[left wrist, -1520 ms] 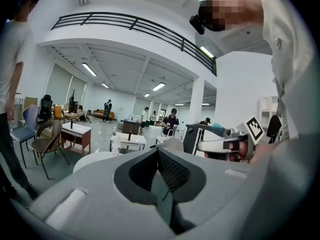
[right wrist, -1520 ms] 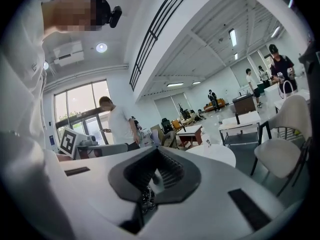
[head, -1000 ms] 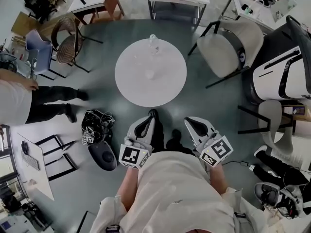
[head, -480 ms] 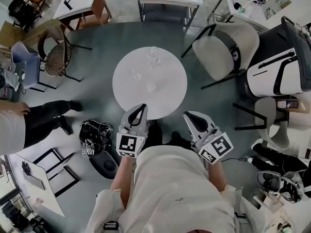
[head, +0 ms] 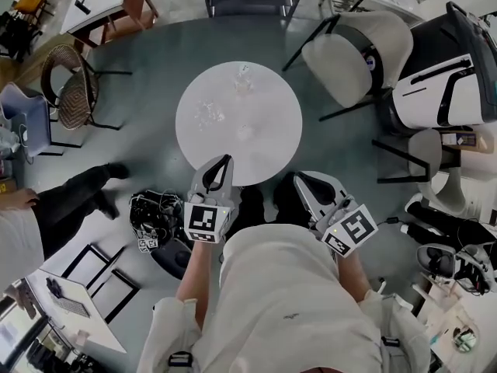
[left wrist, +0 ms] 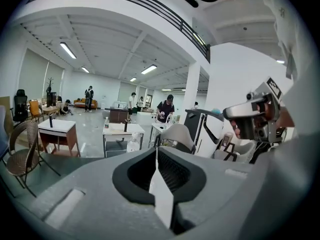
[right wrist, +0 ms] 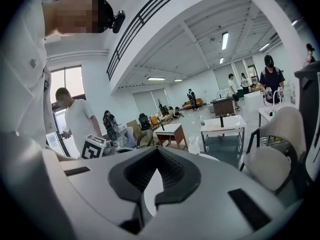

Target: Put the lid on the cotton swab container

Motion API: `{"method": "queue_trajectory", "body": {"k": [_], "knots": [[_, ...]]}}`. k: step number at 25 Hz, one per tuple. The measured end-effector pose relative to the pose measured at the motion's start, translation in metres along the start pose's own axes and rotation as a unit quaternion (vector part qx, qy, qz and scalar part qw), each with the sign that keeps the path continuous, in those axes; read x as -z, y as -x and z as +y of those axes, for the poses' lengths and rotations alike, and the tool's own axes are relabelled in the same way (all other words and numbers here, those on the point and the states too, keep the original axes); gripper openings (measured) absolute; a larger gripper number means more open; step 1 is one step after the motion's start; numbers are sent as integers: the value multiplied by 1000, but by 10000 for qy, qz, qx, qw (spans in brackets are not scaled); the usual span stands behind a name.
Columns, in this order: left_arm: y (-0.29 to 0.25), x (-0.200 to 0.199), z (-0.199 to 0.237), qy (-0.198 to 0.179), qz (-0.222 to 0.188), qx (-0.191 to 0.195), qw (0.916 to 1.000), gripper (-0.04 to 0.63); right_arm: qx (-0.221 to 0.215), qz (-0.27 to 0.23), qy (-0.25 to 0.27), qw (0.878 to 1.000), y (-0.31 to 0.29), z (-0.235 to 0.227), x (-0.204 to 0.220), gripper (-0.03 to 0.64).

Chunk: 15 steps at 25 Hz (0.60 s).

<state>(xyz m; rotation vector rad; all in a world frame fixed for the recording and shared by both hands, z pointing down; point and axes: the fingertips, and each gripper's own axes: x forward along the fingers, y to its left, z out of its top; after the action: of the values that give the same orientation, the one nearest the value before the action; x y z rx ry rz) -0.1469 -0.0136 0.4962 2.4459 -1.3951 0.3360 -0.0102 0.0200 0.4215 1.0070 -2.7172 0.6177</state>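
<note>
Both pairs of jaws are shut, with nothing in them.

Head view: the left gripper (head: 226, 162) sits at the lower rim of the round table (head: 272, 142) and points up the frame. The right gripper (head: 298, 179) sits just off the rim at lower right and points up and to the left. Three small clear things stand on the table. There is a tall clear piece (head: 244, 78) at the upper edge, what I take for the container (head: 208, 115) left of centre, and what I take for the lid (head: 245, 133) near the middle. They are too small to be sure which is which. All three lie up the frame, ahead of both tips. The lid is the closest, and the left gripper is nearer to it.

Left gripper view: the pads meet in a tight seam at mid-frame. A clear piece (left wrist: 133, 143) shows just above the jaws, left of the seam. I cannot tell which one it is.

Right gripper view: the tips are together, and the white tabletop shows through the slot below them. A clear piece (right wrist: 192, 145) stands beyond the jaws, right of the tip.
</note>
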Motion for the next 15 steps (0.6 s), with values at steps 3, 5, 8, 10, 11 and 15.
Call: {"method": "queue_trajectory", "body": {"k": [3,5,8,10,11,15], "knots": [[-6,9,4,23,108,-11,9999,12,-50,42,-8,10000,-5,0,1,6],[-10,16,6,125,167,-28,9998,12,-70,94,-10,9999,-6,0,1,5],[-16,25,6,236,228,-8,9995,12,-38,169,-85,9998,-7,-5,3,6],[-20,31,5,255,296,48,9992,14,3,240,-141,9996,-9,-8,6,5],[-22,34,5,265,334,74,9991,15,13,277,-159,9995,-10,-8,8,6],[-33,51,6,294,520,139,9981,39,25,416,-200,9989,-11,-8,13,6]]}}
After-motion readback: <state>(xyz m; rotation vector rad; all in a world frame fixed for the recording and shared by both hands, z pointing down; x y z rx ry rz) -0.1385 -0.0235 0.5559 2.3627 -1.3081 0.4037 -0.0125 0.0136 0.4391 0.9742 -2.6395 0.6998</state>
